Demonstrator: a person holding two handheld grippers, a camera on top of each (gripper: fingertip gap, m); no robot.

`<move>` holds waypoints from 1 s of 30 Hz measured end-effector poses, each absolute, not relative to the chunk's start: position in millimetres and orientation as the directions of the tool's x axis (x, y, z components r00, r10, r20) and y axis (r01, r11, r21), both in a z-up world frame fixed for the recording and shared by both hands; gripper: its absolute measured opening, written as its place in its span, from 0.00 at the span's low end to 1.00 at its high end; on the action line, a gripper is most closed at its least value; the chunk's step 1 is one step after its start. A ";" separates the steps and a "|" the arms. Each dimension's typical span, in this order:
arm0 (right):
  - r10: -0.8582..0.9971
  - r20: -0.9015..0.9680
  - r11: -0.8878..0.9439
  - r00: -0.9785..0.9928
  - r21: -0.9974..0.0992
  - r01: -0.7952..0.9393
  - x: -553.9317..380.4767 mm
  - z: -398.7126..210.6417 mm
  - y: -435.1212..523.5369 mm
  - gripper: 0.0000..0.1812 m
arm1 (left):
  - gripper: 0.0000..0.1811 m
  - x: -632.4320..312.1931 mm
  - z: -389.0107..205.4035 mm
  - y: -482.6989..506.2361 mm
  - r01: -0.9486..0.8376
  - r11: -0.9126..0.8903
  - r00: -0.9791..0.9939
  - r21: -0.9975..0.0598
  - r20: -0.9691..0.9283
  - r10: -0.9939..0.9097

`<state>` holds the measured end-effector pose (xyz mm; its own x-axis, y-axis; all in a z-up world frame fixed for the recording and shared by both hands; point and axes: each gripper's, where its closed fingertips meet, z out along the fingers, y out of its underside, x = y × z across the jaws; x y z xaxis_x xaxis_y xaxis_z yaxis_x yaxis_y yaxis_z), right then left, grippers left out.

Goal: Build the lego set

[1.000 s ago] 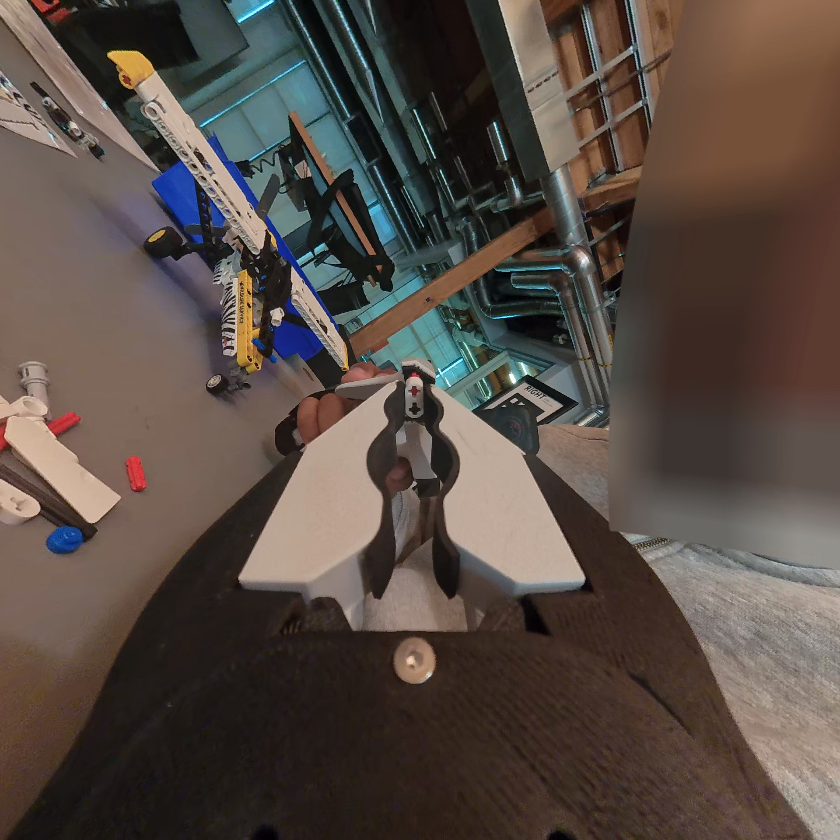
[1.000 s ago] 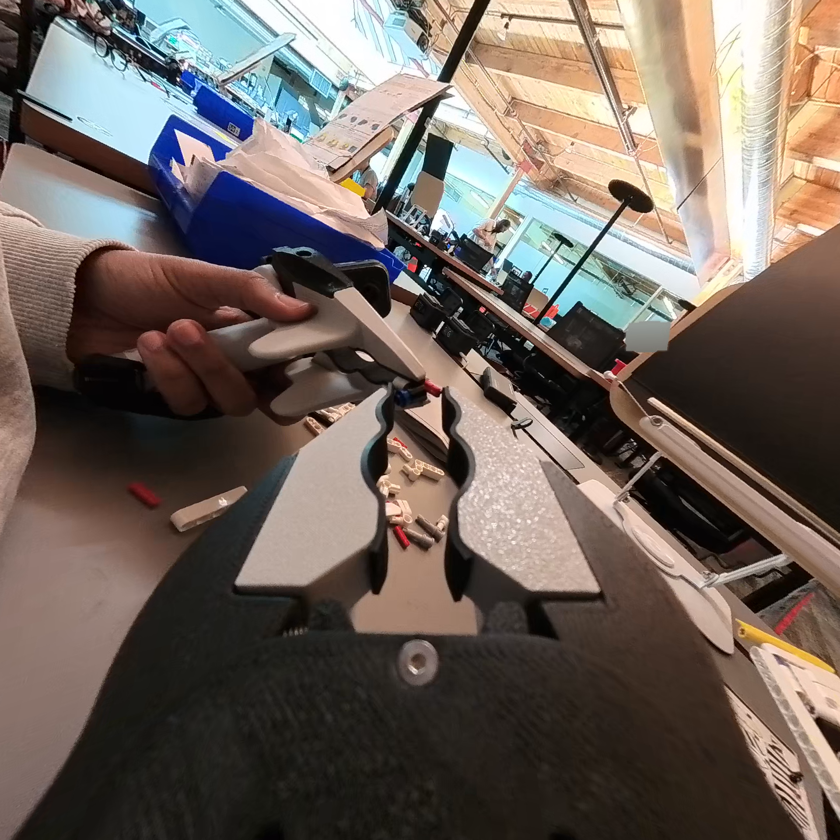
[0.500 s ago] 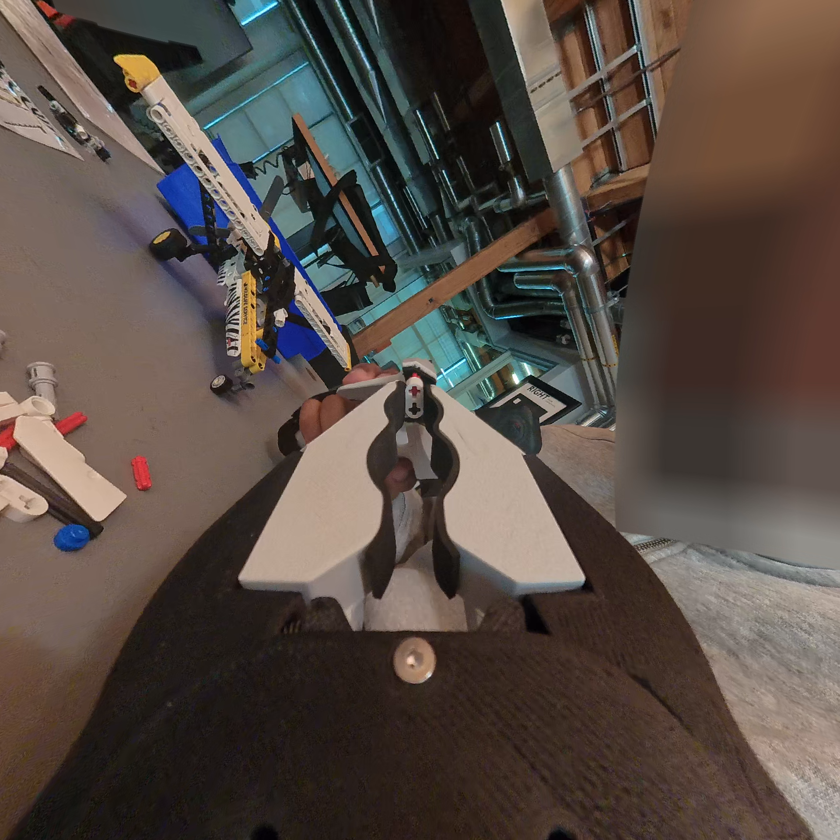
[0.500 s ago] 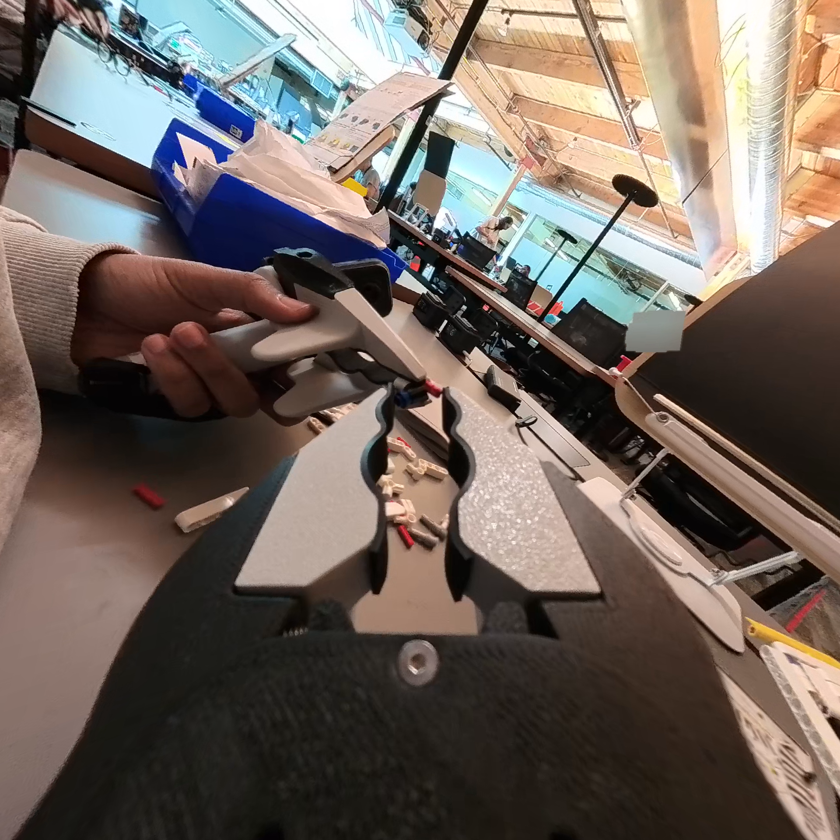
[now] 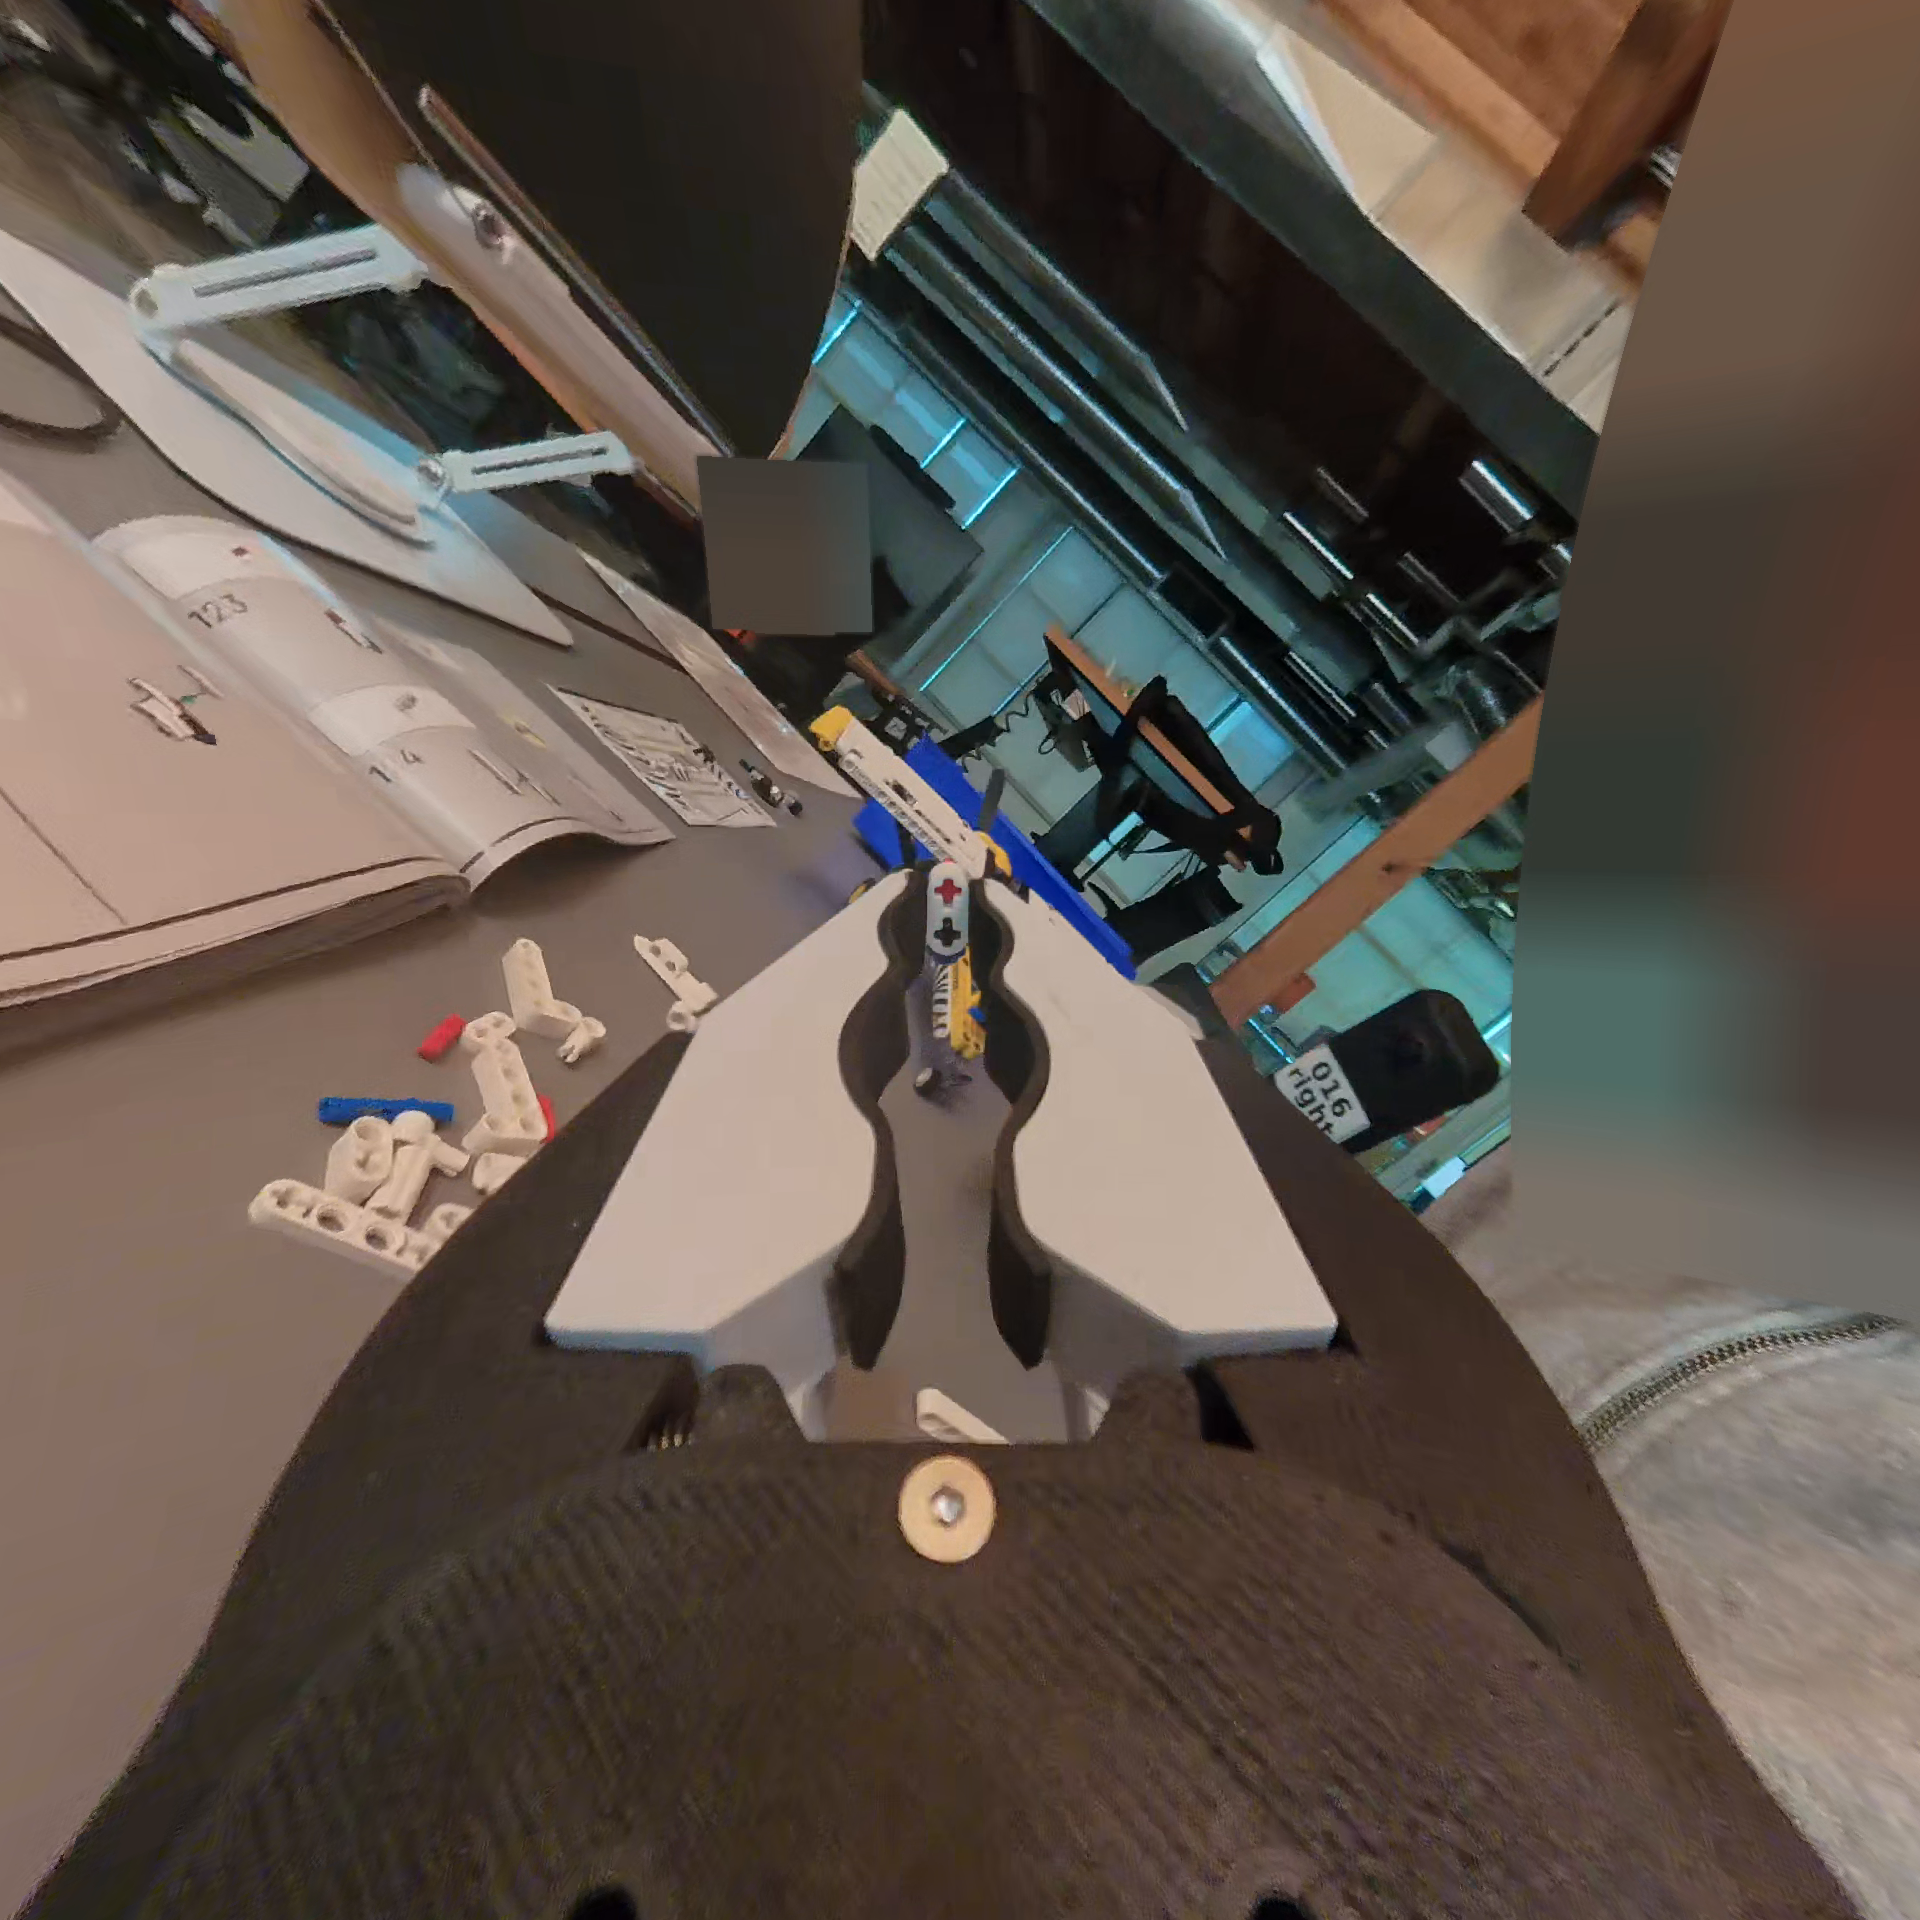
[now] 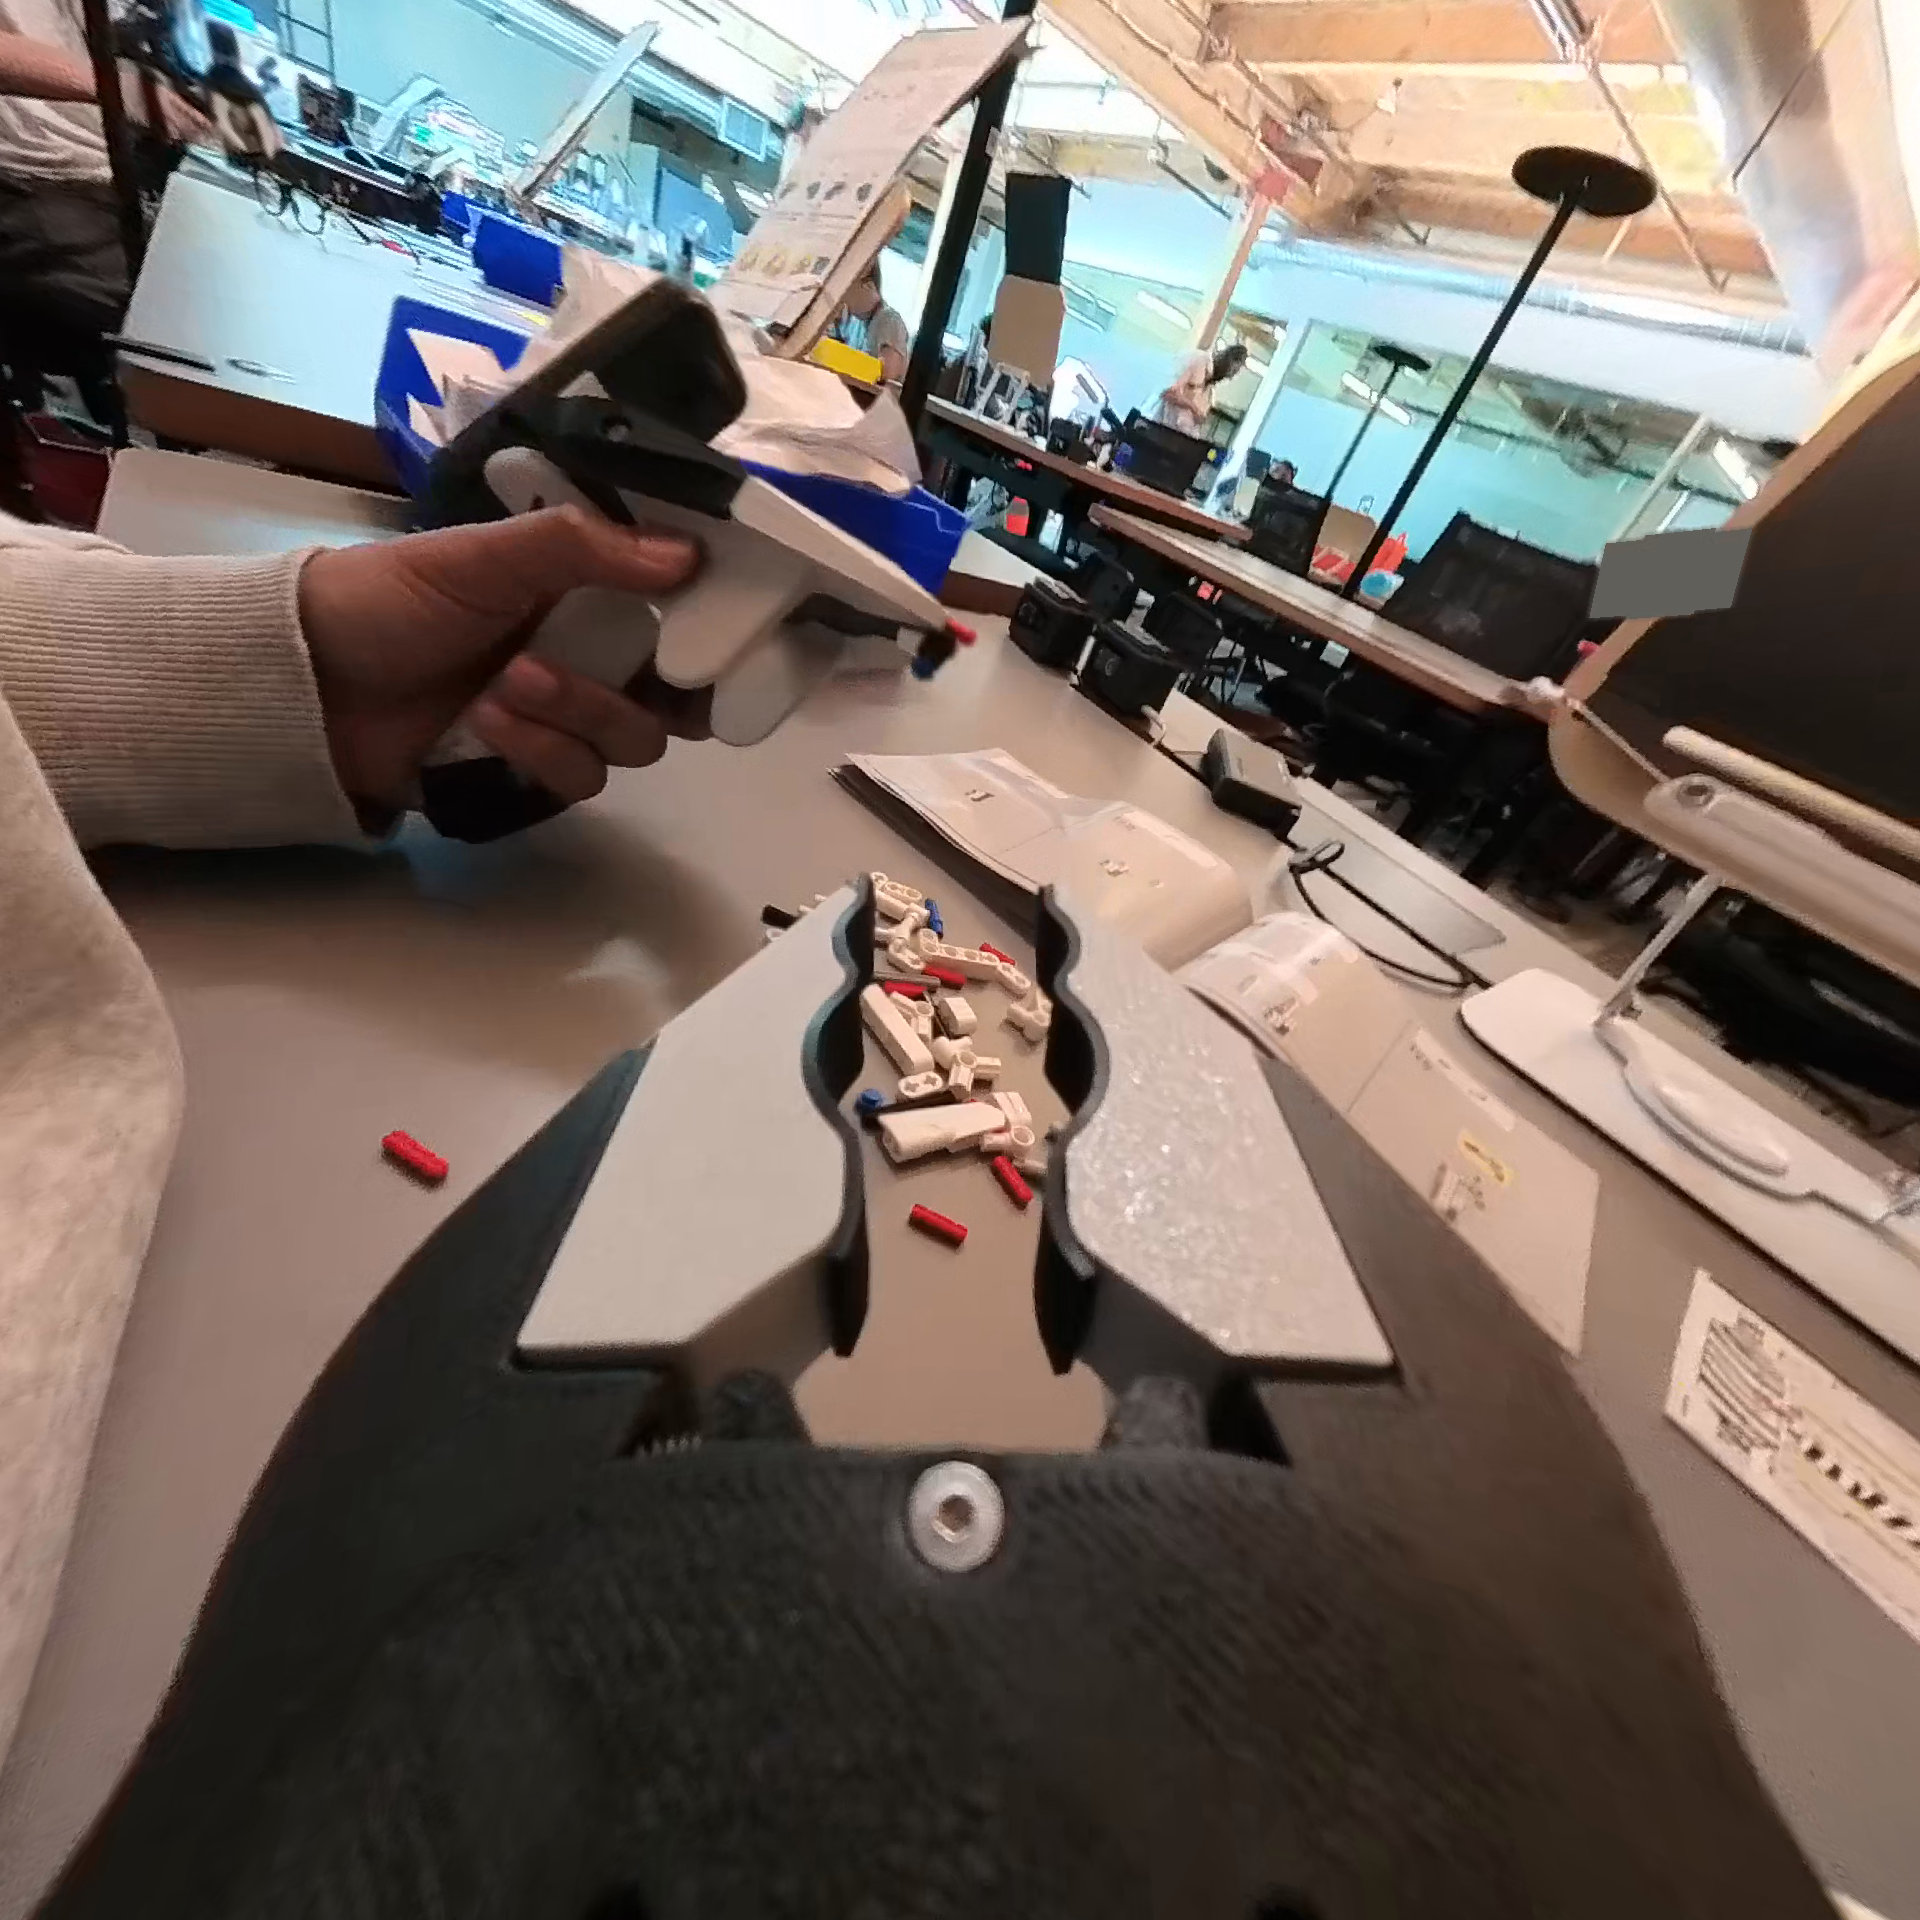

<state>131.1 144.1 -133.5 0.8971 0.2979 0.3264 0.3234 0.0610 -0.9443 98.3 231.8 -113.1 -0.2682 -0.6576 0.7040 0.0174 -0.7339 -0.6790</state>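
Note:
My left gripper (image 5: 944, 896) is shut on a small white lego piece (image 5: 947, 923) with a red and a dark cross pin, held above the grey table (image 5: 208, 1455). The white and yellow lego model (image 5: 889, 774) stands just beyond its tips. My right gripper (image 6: 954, 894) is open and empty, low over a pile of loose white, red and blue pieces (image 6: 935, 1049) that shows between its fingers. The left gripper (image 6: 938, 646) also shows in the right wrist view, raised in a hand to the upper left of the pile.
An open instruction booklet (image 5: 260, 790) lies at the left, with loose pieces (image 5: 416, 1143) in front of it. A blue bin (image 6: 883, 509) stands at the back. A monitor stand (image 6: 1662, 1081) and paper sheets (image 6: 1787, 1455) sit at the right. A red pin (image 6: 414, 1155) lies alone. Spacing between my two grippers at the tips: around 10 centimetres.
My left gripper, still shut on the piece, has swung away from the right gripper to face the model and booklet. My right gripper has tipped down over the loose pile.

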 end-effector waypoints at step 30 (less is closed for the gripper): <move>0.362 0.015 -0.674 0.932 -0.687 0.273 162.7 -226.4 205.8 0.01 | 0.03 93.3 -114.9 237.0 0.016 -0.792 -0.297 -0.610 0.754 -0.586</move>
